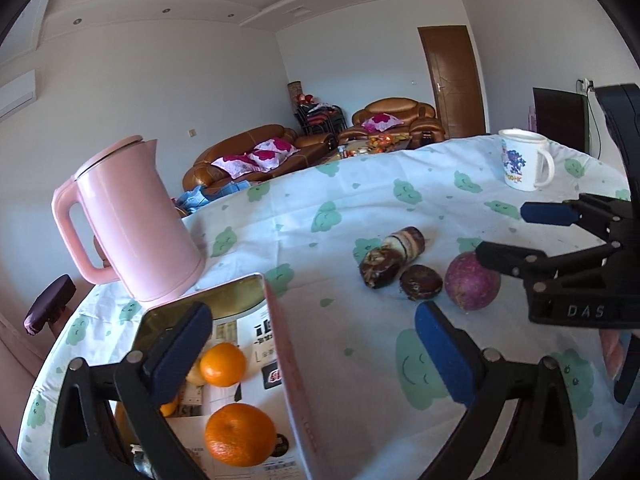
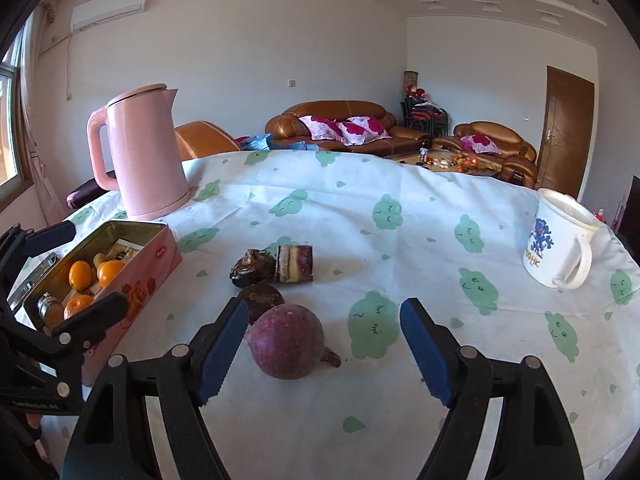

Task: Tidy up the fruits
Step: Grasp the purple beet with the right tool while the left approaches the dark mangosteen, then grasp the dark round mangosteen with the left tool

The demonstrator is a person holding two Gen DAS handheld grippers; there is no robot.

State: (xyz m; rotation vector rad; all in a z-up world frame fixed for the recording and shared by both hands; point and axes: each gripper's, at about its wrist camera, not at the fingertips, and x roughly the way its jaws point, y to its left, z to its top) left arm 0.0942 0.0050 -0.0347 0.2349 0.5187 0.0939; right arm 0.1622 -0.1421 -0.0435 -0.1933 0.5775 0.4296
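Note:
A pink tin box [image 2: 132,280] on the table holds several oranges [image 1: 239,434] and small packets; it also shows in the left wrist view [image 1: 296,380]. My left gripper [image 1: 316,352] is open and empty, straddling the box's right wall. On the cloth lie a round purple fruit [image 2: 286,340], a dark brown round one [image 2: 262,300], a dark lumpy one [image 2: 253,268] and a cut striped piece [image 2: 295,263]. My right gripper [image 2: 324,344] is open, its left finger beside the purple fruit [image 1: 472,286]. The right gripper also shows in the left wrist view [image 1: 512,236].
A pink kettle [image 2: 144,152] stands at the table's back left behind the box. A white mug [image 2: 558,240] with a blue print stands at the right. The table has a white cloth [image 2: 400,240] with green prints. Sofas stand beyond it.

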